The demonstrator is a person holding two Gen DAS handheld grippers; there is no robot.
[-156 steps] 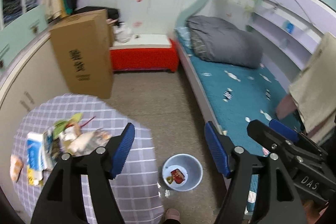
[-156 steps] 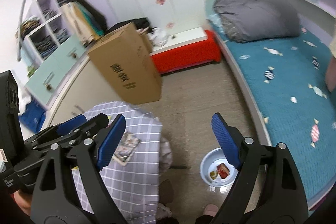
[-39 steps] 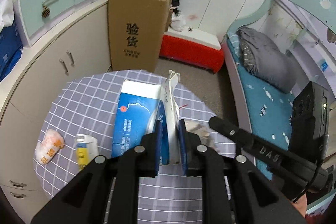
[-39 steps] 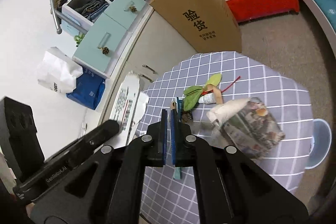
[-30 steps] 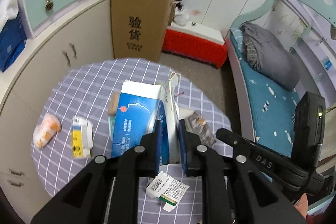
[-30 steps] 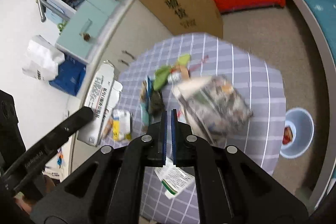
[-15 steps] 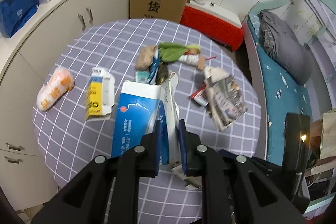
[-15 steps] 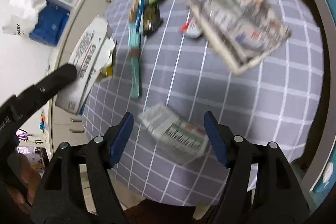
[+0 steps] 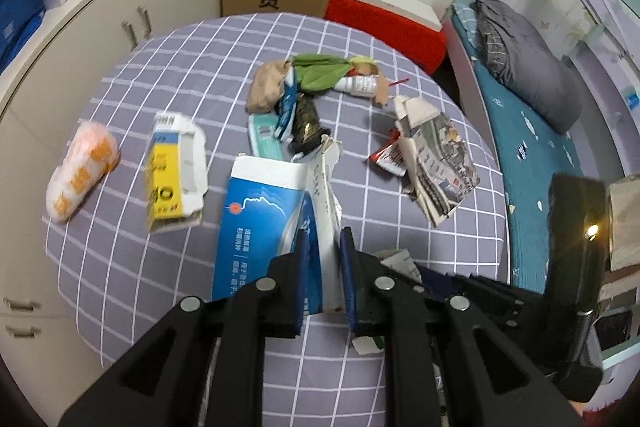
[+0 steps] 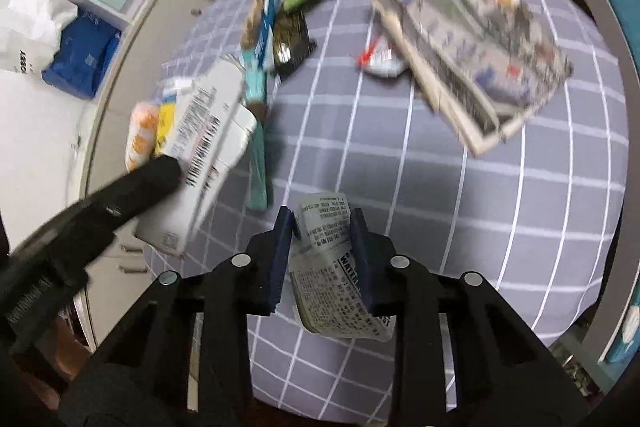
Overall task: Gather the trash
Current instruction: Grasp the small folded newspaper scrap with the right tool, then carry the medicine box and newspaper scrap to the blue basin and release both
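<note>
Trash covers the round checked table point(image 9: 168, 75), and both my claws sit low over it now, where a second ago they looked across the room. My left claw point(image 9: 323, 267) stays pressed on the flattened blue and white carton point(image 9: 260, 223), pinching its white edge, exactly as it did a second back. My right claw point(image 10: 322, 251) has changed more: pressed together and empty a second ago, then spread wide above the printed paper slip point(image 10: 332, 267), its jaws are now closing with that slip between them. The slip curls up between the pads, though I cannot tell whether they bite it yet.

From the left camera, the folded newspaper point(image 9: 436, 167) lies at two o'clock on the table, the green wrapper point(image 9: 320, 73) at twelve, the yellow box point(image 9: 172, 171) at nine, and the orange packet point(image 9: 80, 175) beyond it near the rim.

I judge this means two pieces are nearly in hand, ready for carrying off, while most of the litter remains uncollected.
</note>
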